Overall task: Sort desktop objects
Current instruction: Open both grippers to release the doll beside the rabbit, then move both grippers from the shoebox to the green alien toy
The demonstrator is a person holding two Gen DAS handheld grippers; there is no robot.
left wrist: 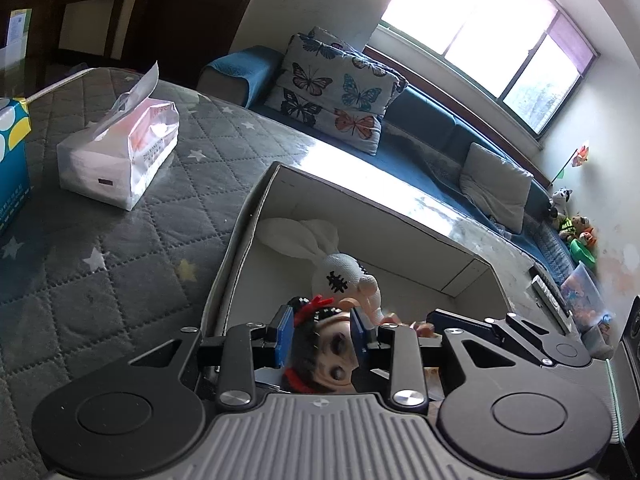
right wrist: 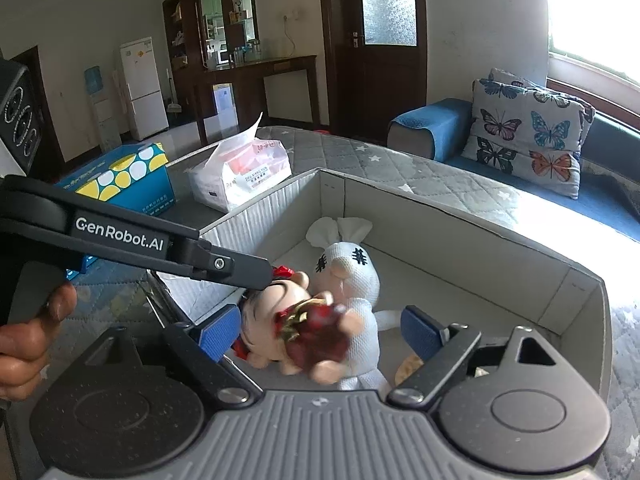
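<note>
A small doll (left wrist: pixel 324 350) with black hair and red trim is clamped by its head between the blue pads of my left gripper (left wrist: pixel 322 338), over the open white cardboard box (left wrist: pixel 248 220). A white knitted rabbit toy (left wrist: pixel 344 276) lies inside the box. In the right wrist view the doll (right wrist: pixel 298 330) hangs in front of the rabbit (right wrist: pixel 354 276), inside the box (right wrist: pixel 460 208). My right gripper (right wrist: pixel 322 332) is open, its pads wide on either side of the doll, not touching it. The left gripper's arm (right wrist: pixel 160 244) crosses from the left.
A soft tissue pack (left wrist: pixel 120 156) and a blue box with yellow and white dots (right wrist: pixel 124 180) sit on the grey quilted star-pattern cover (left wrist: pixel 100 260). A blue sofa with butterfly cushions (left wrist: pixel 336 88) runs behind the table. Toys and a container (left wrist: pixel 580 292) stand at the far right.
</note>
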